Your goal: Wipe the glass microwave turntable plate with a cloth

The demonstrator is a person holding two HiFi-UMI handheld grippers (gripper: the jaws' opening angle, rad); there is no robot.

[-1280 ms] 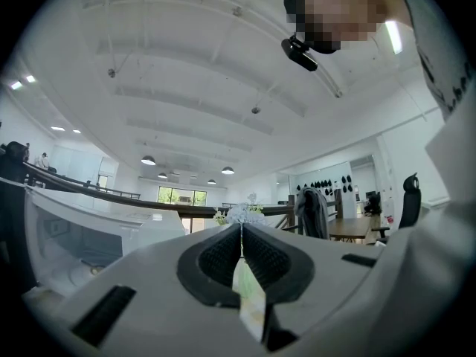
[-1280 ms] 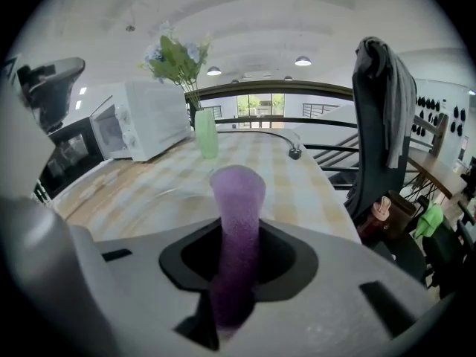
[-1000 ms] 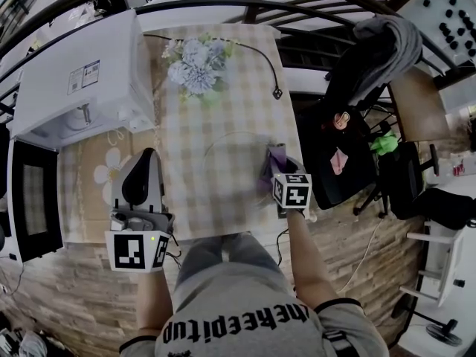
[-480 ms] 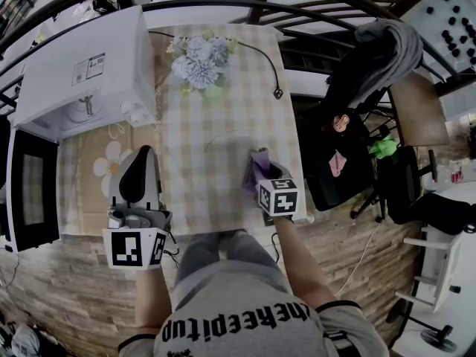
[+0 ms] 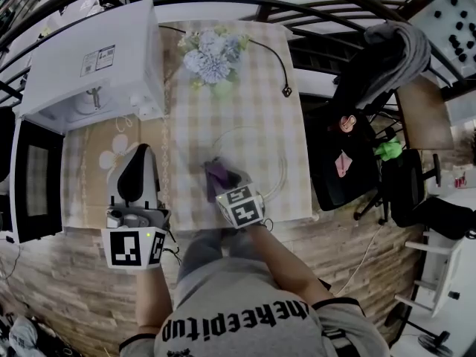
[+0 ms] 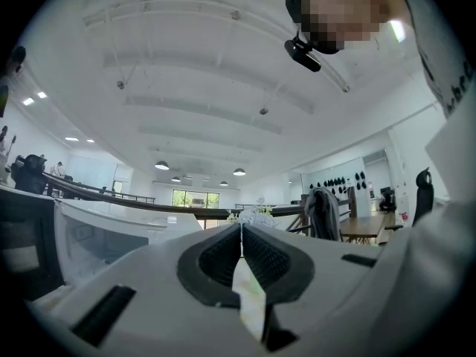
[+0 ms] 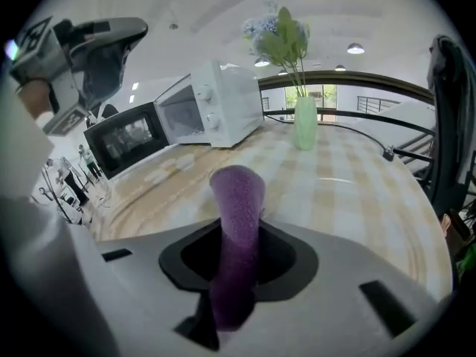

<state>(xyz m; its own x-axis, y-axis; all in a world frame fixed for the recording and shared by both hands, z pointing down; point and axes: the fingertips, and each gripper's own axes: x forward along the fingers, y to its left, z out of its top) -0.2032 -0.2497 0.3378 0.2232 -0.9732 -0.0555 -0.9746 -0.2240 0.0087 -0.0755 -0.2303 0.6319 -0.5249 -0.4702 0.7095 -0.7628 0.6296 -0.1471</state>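
**Q:** What stage of the task is shown?

**A:** Wiping appears to be under way. The right gripper (image 5: 225,183) is clamped on a purple cloth (image 5: 217,172) and presses it onto the near-left part of the glass plate (image 5: 260,151). The plate lies flat on the checked tabletop (image 5: 245,88), between the vase of flowers (image 5: 214,54) and the person. How much of the glass is already clean cannot be judged, and the far and right parts look like what remains. The left gripper (image 5: 143,152) is held off to the left, above the tabletop near the open microwave (image 5: 89,65), with its jaws together on nothing.

**Q:** What does each view add?

**A:** The head view alone shows the plate's full round outline and the cloth's place on it. The right gripper view shows the cloth standing up between the jaws, while the glass is barely visible there. The left gripper view points at the ceiling and shows only the meeting jaws.
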